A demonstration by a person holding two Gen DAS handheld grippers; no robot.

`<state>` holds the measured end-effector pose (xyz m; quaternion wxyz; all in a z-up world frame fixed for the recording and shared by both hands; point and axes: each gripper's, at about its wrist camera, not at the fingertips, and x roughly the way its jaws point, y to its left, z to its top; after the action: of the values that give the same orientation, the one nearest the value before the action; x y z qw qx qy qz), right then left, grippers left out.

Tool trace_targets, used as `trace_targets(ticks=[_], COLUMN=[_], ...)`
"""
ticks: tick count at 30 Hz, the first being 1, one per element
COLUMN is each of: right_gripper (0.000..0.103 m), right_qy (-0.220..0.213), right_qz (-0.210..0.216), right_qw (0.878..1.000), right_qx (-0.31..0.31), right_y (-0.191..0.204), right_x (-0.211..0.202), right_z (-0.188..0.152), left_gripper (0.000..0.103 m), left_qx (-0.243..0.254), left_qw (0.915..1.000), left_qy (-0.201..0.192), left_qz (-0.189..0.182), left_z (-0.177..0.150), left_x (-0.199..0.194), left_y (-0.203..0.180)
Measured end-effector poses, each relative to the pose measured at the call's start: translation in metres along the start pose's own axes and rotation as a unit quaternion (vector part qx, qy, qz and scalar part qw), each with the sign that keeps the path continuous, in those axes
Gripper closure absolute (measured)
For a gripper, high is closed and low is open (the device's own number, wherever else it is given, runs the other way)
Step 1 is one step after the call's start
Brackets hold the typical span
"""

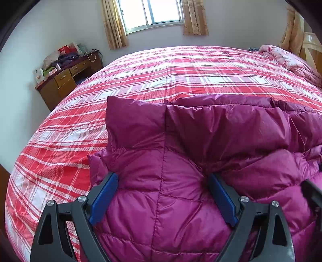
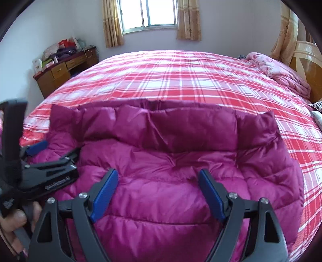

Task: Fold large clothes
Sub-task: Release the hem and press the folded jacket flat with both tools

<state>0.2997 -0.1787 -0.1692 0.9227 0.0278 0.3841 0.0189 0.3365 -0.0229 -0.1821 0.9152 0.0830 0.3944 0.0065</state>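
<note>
A magenta quilted down jacket (image 1: pixel 181 161) lies folded on the red plaid bed (image 1: pixel 161 70), its far edge doubled over toward me. My left gripper (image 1: pixel 163 177) is open, its blue fingers (image 1: pixel 104 199) spread over the jacket's left part, just above or resting on it. My right gripper (image 2: pixel 158 174) is open over the jacket (image 2: pixel 181 161) near its middle. The left gripper (image 2: pixel 40 153) also shows at the left of the right wrist view, held by a hand.
A wooden desk (image 1: pixel 66 78) piled with bags stands against the far left wall. A pink quilt (image 1: pixel 291 60) is bunched at the bed's far right by the headboard (image 2: pixel 310 66). A curtained window (image 1: pixel 153 14) is in the far wall.
</note>
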Motion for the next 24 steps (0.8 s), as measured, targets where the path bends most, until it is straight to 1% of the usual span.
trace_targets(ticks=[2, 7, 15, 17, 18, 19, 20, 22, 24], right_gripper=[0.019, 0.018, 0.017, 0.017, 0.017, 0.017, 0.017, 0.017, 0.017], right_qy=[0.006, 0.02, 0.025, 0.022, 0.021, 0.022, 0.015, -0.015, -0.038], right_qz=[0.001, -0.016, -0.023, -0.017, -0.013, -0.011, -0.009, -0.007, -0.025], right_qw=[1.0, 1.0, 0.999, 1.0, 1.0, 1.0, 1.0, 1.0, 0.999], right_qx=[0.006, -0.007, -0.013, -0.011, -0.01, -0.014, -0.021, -0.018, -0.009], right_y=[-0.003, 0.001, 0.003, 0.001, -0.001, -0.002, -0.002, -0.008, -0.022], right_x=[0.007, 0.015, 0.016, 0.013, 0.01, 0.007, -0.003, -0.027, -0.043], right_z=[-0.002, -0.003, -0.007, -0.008, -0.007, -0.006, -0.006, -0.012, -0.018], left_gripper=[0.011, 0.011, 0.011, 0.011, 0.011, 0.011, 0.011, 0.011, 0.011], left_qx=[0.002, 0.0, 0.001, -0.002, -0.004, -0.005, -0.004, 0.009, 0.02], left_qw=[1.0, 1.0, 1.0, 1.0, 0.9999, 0.9998, 0.9996, 0.9985, 0.9974], left_qy=[-0.001, 0.003, 0.002, 0.001, -0.006, -0.013, -0.028, -0.054, -0.069], left_qz=[0.0, -0.002, 0.001, 0.004, 0.014, 0.015, 0.005, -0.006, -0.01], left_z=[0.0, 0.002, 0.001, 0.001, 0.001, 0.0, -0.003, -0.008, -0.015], left_x=[0.001, 0.005, 0.005, 0.001, -0.005, -0.012, -0.026, -0.048, -0.062], left_y=[-0.001, 0.0, -0.001, 0.001, 0.001, 0.0, -0.002, -0.009, -0.018])
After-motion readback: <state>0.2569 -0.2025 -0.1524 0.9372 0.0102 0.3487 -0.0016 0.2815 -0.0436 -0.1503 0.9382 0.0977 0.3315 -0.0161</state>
